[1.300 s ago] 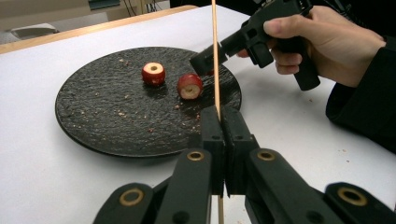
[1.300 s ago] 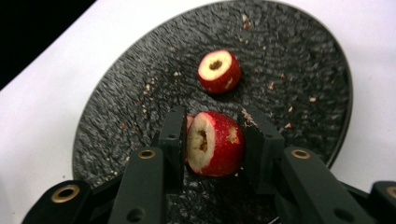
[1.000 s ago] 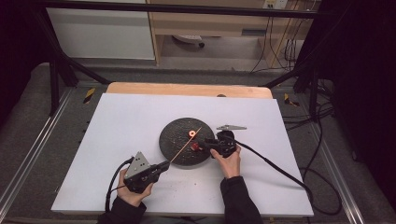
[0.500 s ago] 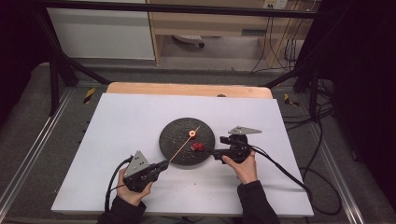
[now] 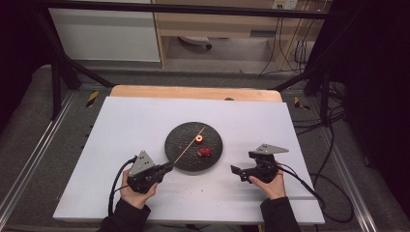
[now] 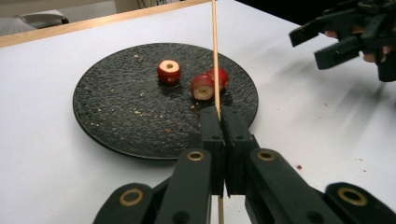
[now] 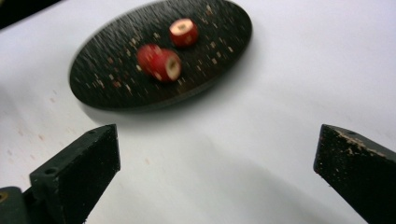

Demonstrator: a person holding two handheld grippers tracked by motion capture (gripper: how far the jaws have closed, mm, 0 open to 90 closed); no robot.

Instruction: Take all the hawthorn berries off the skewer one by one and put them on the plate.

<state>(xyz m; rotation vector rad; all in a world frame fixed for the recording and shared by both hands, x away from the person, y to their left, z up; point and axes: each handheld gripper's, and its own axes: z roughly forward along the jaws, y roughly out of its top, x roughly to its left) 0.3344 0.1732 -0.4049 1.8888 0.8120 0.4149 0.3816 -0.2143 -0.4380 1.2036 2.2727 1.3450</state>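
Left tool [image 5: 167, 167] pinches skewer [image 6: 215, 56] steady; right tool [image 5: 235, 170], just spread and empty, should approach the near fruit piece [image 5: 204, 152] squarely.

One overhead camera, two low close ones, sharing the plate [image 5: 193, 146].

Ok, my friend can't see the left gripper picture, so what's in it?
The left gripper is shut on a thin wooden skewer that points out over a dark round plate. Three red fruit pieces lie on the plate, and the right gripper is open at the upper right.
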